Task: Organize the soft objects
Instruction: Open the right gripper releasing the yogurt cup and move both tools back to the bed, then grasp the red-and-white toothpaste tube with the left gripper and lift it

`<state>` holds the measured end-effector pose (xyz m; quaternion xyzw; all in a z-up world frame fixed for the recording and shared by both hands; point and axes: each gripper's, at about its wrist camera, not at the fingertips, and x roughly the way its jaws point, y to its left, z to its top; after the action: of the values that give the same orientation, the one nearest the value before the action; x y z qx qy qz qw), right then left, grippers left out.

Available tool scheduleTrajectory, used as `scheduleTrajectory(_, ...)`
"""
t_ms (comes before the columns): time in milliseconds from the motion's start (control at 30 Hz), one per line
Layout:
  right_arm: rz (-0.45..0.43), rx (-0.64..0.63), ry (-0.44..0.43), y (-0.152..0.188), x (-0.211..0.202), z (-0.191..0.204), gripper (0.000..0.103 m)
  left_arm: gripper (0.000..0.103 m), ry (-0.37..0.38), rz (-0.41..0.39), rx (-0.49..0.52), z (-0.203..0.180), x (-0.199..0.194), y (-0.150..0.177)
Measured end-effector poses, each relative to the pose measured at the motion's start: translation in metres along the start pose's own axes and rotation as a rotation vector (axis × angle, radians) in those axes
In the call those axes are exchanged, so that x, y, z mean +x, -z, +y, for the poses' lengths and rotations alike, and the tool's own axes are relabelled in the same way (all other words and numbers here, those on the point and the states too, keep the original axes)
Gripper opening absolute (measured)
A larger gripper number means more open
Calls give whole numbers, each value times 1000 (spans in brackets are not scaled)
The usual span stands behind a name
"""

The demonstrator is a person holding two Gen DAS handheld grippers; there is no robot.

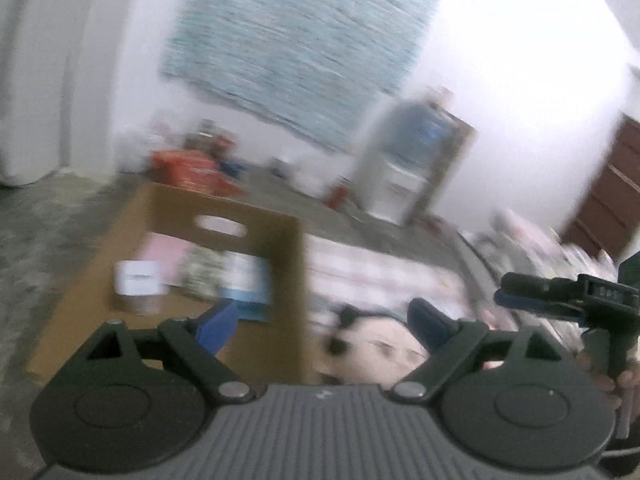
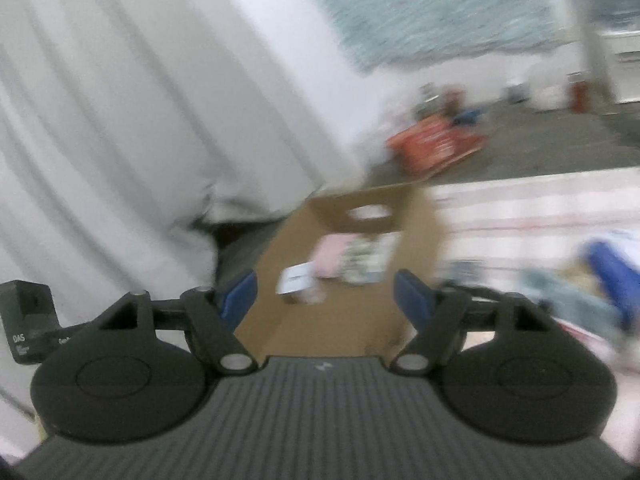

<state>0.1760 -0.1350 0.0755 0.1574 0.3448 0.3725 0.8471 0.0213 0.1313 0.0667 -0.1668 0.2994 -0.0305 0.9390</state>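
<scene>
Both views are motion-blurred. My left gripper (image 1: 322, 326) has its jaws spread apart above a white-and-black plush toy (image 1: 376, 350) lying just right of the open cardboard box (image 1: 288, 248). My right gripper (image 2: 326, 300), jaws likewise apart and holding nothing, faces that box (image 2: 420, 216), which contains pink and white items (image 2: 332, 256).

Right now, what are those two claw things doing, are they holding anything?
Left gripper: open, holding nothing; a plush toy lies just ahead between its fingers.
Right gripper: open, empty, pointing at the cardboard box.
</scene>
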Motion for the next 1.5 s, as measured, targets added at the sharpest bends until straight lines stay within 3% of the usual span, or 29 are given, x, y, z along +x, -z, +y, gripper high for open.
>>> scheduleTrajectory(200,-150,60,214,43,-126,-57,82,93,92,82,127,-75,40,21)
scheduleTrajectory(300,-193,113,280,71,-159,-85,82,93,123,127,196,-111,64,38)
scheduleTrajectory(400,-215,183,284,96,-171,-110,82,96,128,167,302,-142,91,56)
scheduleTrajectory(533,-245,240,274,124,-163,-135,79,96,79,181,486,-183,126,77)
scheduleTrajectory(733,-266,317,211,133,-125,-165,58,95,39,172,716,-220,181,80)
scheduleTrajectory(867,-293,350,193,142,-108,-184,58,75,24,284,981,-245,238,87)
scheduleTrajectory(1000,-297,375,172,148,-99,-198,58,67,26,406,1164,-254,286,102)
scheduleTrajectory(1133,-286,400,158,152,-91,-212,58,58,-9,507,1268,-250,322,116)
scheduleTrajectory(1300,-295,425,135,159,-83,-228,59,51,-13,575,1282,-245,346,120)
scheduleTrajectory(1500,-292,457,110,165,-76,-239,59,48,-9,589,1301,-247,360,124)
